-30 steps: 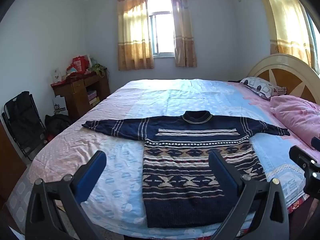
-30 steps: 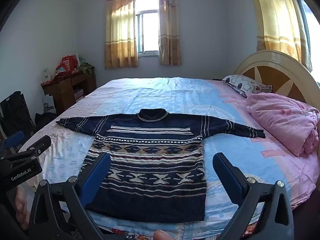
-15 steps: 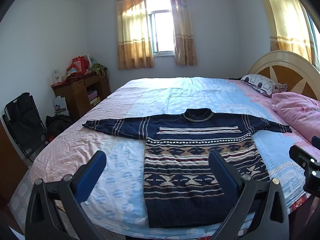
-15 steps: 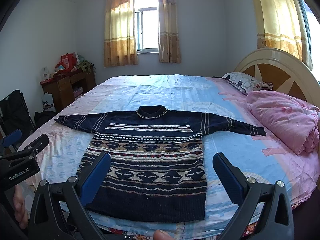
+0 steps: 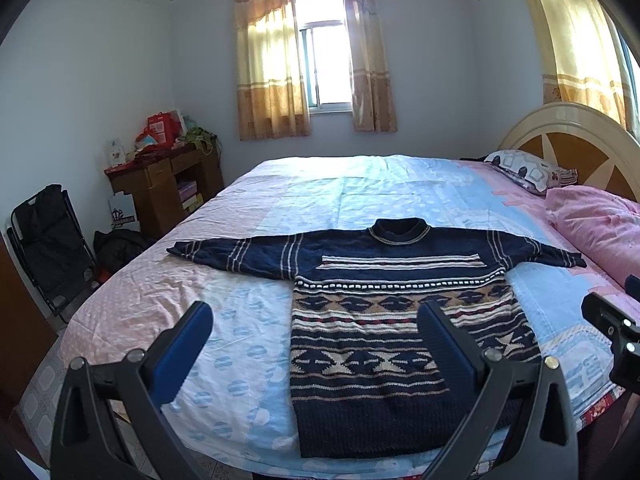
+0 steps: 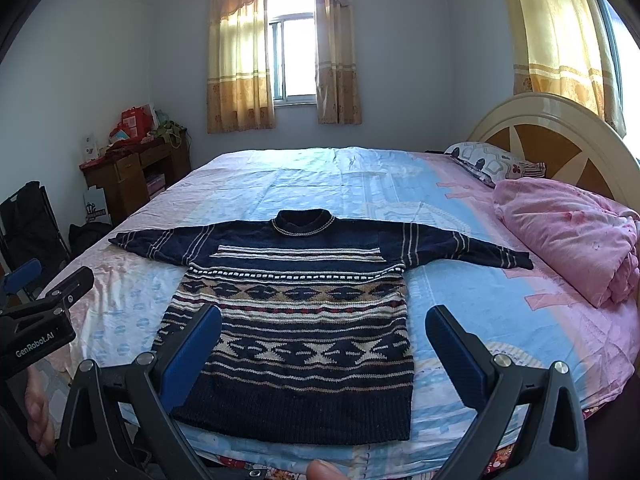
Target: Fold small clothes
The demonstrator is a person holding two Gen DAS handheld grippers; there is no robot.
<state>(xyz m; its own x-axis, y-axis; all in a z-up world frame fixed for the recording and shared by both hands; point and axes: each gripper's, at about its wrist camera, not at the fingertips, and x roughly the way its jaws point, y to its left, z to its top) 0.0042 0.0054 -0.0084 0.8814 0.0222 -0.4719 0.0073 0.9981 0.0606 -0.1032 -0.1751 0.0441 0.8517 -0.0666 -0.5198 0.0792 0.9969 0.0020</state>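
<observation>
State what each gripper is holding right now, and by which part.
Nothing is held. The left gripper and the right gripper are both open above the near bed edge, and the sweater lies flat on the bed, untouched.

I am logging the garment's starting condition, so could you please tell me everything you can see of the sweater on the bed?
The sweater is a dark navy knit with cream, tan and a few red patterned bands, a round striped collar and a plain ribbed hem. It lies flat and unfolded on the bed sheet, collar towards the far side, hem at the near edge, both striped sleeves spread straight out sideways. Only the sheet touches it; both grippers hover short of it, jaws open.
</observation>
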